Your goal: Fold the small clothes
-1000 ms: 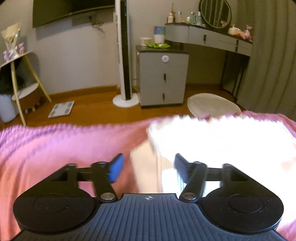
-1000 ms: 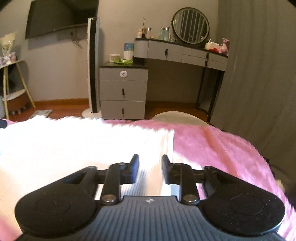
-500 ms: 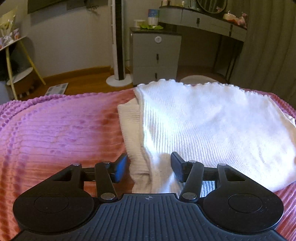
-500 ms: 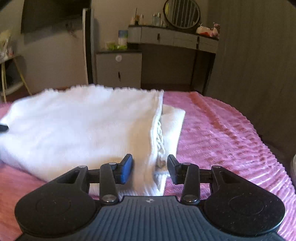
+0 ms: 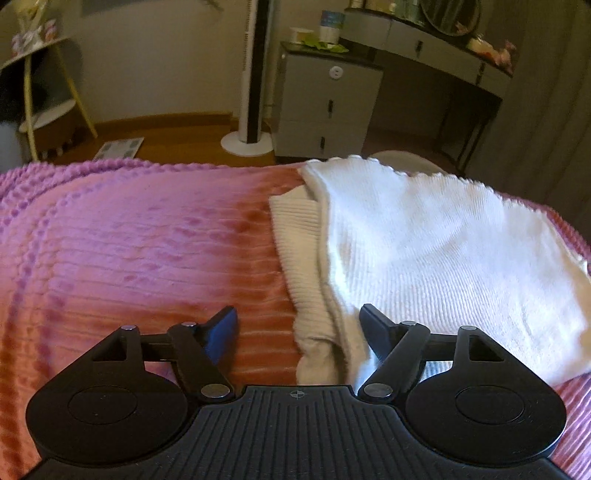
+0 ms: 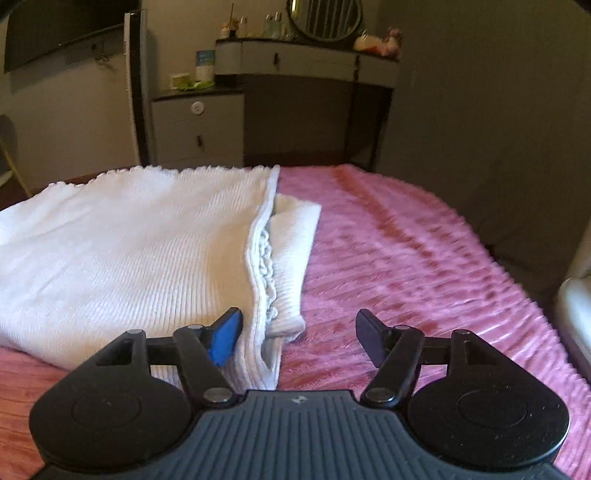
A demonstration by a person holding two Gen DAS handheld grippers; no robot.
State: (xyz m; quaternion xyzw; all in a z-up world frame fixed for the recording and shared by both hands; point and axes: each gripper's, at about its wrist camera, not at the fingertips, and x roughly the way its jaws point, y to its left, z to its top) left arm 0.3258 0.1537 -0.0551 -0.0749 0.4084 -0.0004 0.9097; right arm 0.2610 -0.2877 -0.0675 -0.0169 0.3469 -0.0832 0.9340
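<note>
A pink ribbed blanket (image 5: 140, 251) covers the bed; beyond stand a tower fan (image 5: 255, 74), a grey 3-drawer cabinet (image 5: 328, 107) and a dressing table (image 6: 306, 62).

white ribbed knit sweater (image 5: 424, 236), pink ridged bedspread (image 5: 147, 251)

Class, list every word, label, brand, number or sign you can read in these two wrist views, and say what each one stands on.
No text can be read.
Container on the grey cabinet: printed label, too blurred.
Bottles on the dressing table: too small.
Left gripper base: a small round mark, no letters.
</note>
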